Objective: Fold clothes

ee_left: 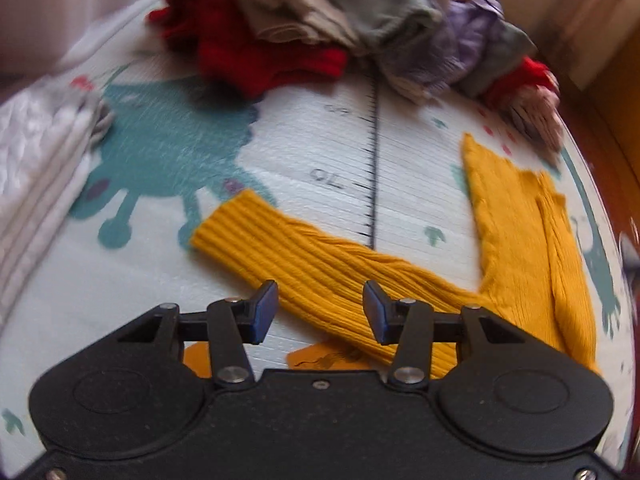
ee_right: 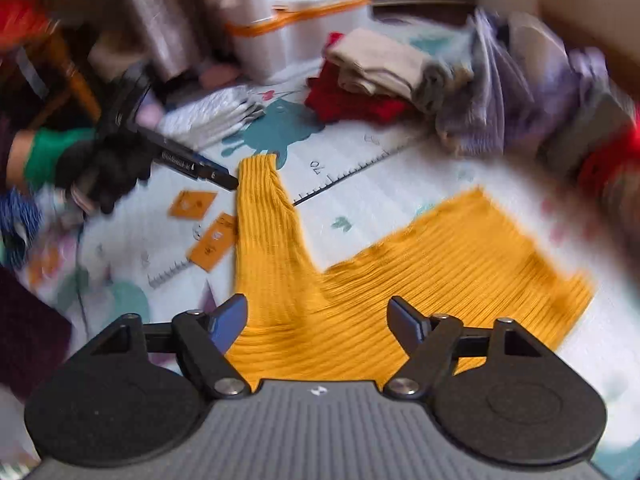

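Mustard ribbed sweater (ee_right: 440, 264) lies flat on a printed play mat (ee_left: 400, 184), its body spread to the right and one long sleeve (ee_left: 320, 264) stretched out to the left across the mat's ruler line (ee_left: 374, 152). That mat, white with teal creatures, carries everything else: along its far edge sits a loose heap of unfolded clothes (ee_left: 360, 32), with a red knit (ee_left: 256, 52) underneath, beige and grey pieces on top and lilac fabric to the right. At the mat's left edge a neat stack of folded white garments (ee_left: 44, 168) rests apart from the heap. Behind the mat in the right wrist view stands a white storage box (ee_right: 304, 28) with an orange-trimmed lid, closed, so its contents cannot be seen. Left tongs (ee_left: 320, 308) hover over the sleeve with their blue pads spread and nothing pinched between them; in the right wrist view they are held in a black-gloved hand (ee_right: 100, 172) with a green cuff, their tips just beside the sleeve's cuff end. Right tongs (ee_right: 318, 320) stand spread wide above the sweater where sleeve meets body, pads clear of the cloth. Small orange cards (ee_right: 212, 244) lie on the mat left of the sleeve.
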The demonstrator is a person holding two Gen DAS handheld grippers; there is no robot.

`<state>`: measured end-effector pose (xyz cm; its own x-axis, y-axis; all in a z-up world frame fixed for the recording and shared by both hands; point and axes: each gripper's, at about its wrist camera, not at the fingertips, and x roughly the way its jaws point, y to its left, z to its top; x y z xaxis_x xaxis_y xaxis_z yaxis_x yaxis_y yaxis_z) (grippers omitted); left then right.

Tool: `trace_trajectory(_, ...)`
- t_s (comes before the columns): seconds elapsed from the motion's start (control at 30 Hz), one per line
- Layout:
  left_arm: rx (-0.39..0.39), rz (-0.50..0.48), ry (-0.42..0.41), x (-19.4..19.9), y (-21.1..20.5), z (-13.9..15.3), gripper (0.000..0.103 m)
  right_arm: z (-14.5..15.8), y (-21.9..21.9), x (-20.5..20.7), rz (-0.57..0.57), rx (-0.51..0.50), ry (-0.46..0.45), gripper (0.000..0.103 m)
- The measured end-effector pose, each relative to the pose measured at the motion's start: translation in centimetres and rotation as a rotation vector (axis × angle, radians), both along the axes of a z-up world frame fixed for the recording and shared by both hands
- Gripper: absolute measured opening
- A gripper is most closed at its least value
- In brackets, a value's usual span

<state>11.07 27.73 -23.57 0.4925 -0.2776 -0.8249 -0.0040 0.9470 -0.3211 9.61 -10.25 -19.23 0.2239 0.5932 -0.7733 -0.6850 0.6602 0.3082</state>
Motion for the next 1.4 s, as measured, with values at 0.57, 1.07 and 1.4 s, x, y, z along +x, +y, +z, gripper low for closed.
trace_trajectory(0.57, -0.221, 0.394, 0.079, 0.5, 4.6, -3.6, 0.044, -3.5, 1.2, 1.7, -0.113, 0.058, 0.231, 0.059)
trace_trajectory(1.07, -0.215, 0.410, -0.019, 0.7, 4.6, -3.3, 0.006, -4.6, 0.5, 2.4, -0.219, 0.126, 0.372, 0.059)
trace_trajectory(1.4, -0.119, 0.001, -0.228, 1.1, -5.2, 2.6, 0.003, -5.8, -0.6, 3.0, -0.334, 0.203, 0.484, 0.060)
